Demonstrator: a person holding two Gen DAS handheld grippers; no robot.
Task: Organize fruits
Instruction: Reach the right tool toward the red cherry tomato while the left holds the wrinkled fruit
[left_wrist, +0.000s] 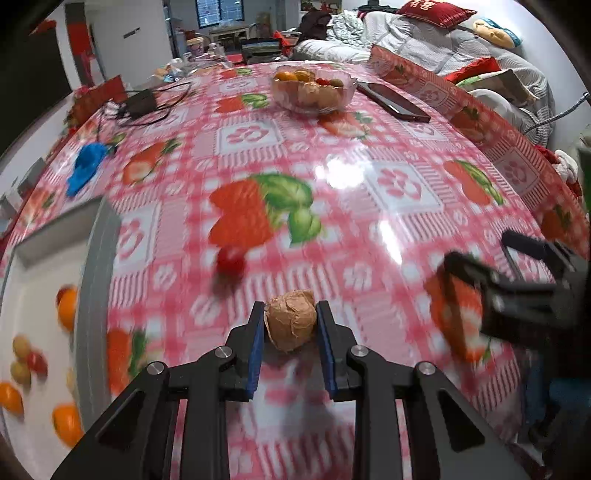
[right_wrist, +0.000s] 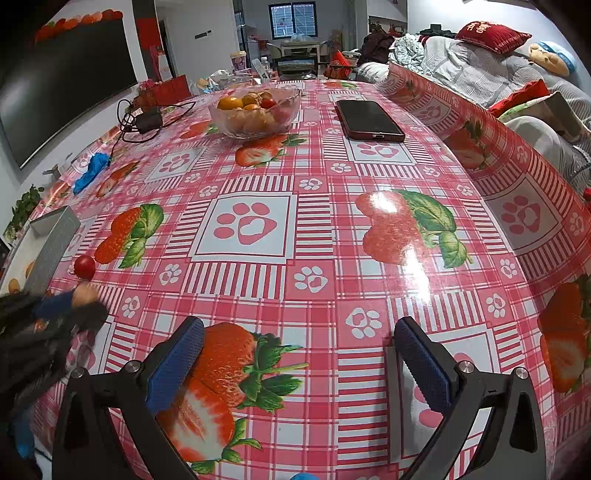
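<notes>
We've got the left tongs (left_wrist: 290, 322) clamped on a papery husked fruit (left_wrist: 291, 319), right tongs (right_wrist: 299, 363) apart and empty; tray (left_wrist: 94, 280) is part-filled, bowl (left_wrist: 314, 96) still has plenty.

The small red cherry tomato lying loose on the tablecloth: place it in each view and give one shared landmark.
Left wrist view: small red cherry tomato, blurred, left of centre, beyond the left fingers.
Right wrist view: far left, beside the grey tray's rim.
Shared landmark: clear glass fruit bowl at the far end.
</notes>
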